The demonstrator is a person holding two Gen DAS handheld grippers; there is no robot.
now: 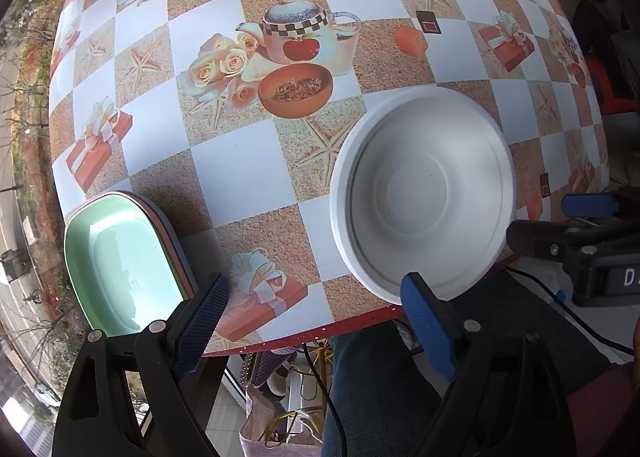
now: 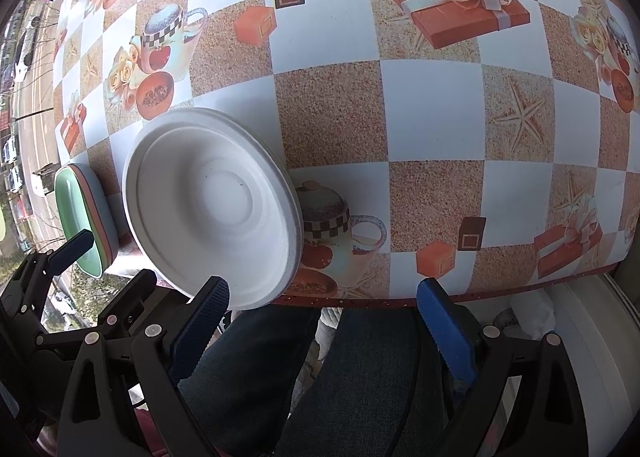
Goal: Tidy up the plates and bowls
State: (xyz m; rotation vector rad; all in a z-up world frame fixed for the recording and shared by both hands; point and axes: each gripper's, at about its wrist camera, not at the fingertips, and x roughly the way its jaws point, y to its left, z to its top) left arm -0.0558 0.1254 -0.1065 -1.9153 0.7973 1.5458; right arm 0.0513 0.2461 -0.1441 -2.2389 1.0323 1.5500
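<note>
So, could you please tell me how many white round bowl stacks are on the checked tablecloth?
1: the white round bowl stack sits at the table's near edge, right of the green oval plate stack. How many bowls it nests is unclear.

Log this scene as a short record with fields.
surface: table with checkered cloth
white bowls: stacked at the near edge, rim overhanging
oval dishes: stacked, green one on top, at the left end
left gripper: open, empty
right gripper: open, empty
below table: person's legs in jeans
</note>
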